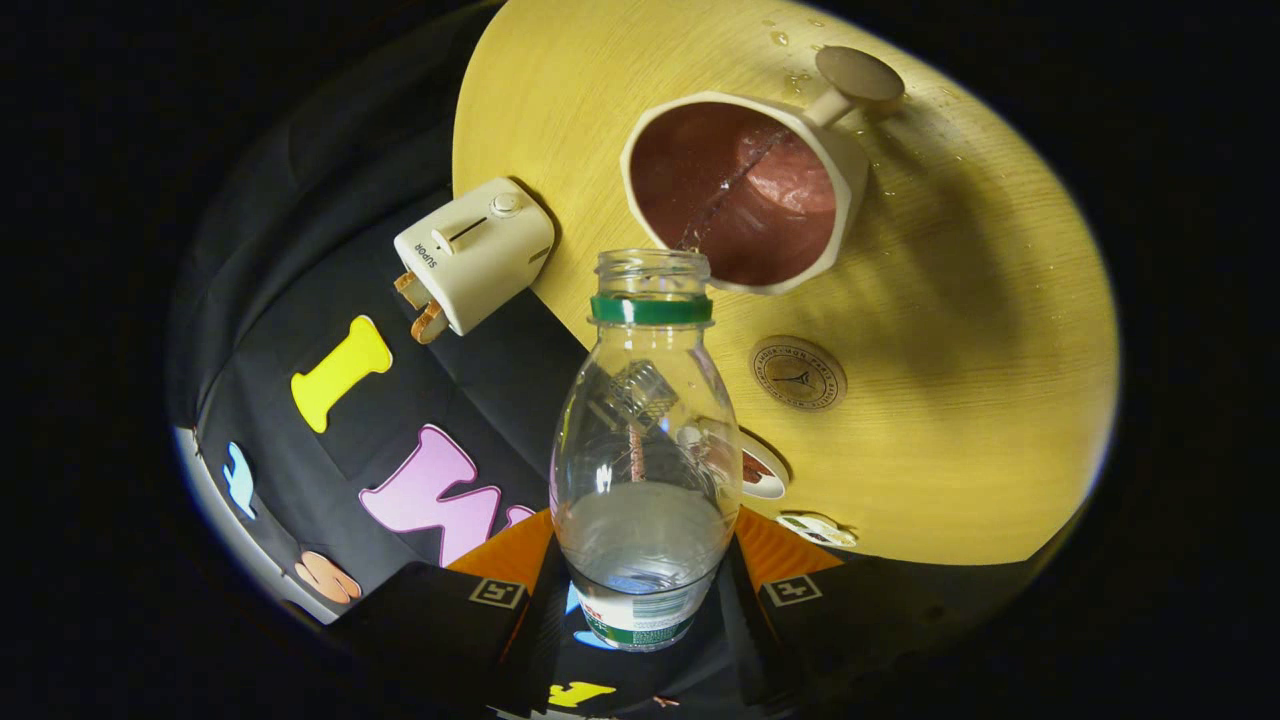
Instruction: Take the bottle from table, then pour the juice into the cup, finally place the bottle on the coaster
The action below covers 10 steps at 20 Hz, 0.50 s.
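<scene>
The gripper point(640, 590) clamps a clear plastic bottle point(645, 470) between both fingers, its open mouth tipped at a cream ceramic cup point(745, 190) on the round wooden counter point(950, 400), beside a round coaster point(798, 373).

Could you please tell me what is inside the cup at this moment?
The cup has a reddish lining and a thin stream falling in from the open bottle, which the tongs grip. The cup's near wall hides how much has collected at the bottom.
</scene>
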Each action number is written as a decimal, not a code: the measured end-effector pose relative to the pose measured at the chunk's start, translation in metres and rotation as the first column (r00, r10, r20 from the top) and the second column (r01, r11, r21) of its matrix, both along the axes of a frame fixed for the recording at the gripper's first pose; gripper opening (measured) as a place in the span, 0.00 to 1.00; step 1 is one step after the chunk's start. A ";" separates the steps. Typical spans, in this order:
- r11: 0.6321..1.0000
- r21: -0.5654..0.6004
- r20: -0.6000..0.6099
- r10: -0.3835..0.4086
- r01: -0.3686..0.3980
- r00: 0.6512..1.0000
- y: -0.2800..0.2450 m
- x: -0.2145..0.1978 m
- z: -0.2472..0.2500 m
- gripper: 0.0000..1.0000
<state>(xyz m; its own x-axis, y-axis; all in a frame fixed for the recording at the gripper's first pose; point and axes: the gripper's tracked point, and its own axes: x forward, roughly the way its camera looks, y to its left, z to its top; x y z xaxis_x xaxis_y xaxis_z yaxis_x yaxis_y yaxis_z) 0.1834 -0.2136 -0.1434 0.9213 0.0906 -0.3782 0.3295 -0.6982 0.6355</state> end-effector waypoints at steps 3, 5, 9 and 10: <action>0.998 0.052 -0.011 0.017 -0.017 1.000 0.003 0.000 -0.001 0.71; 0.997 0.070 -0.012 0.021 -0.020 1.000 0.004 0.001 -0.001 0.71; 0.995 0.105 -0.014 0.000 0.001 1.000 0.001 0.004 -0.001 0.71; 0.993 0.114 -0.015 -0.008 0.010 1.000 -0.002 0.004 -0.001 0.71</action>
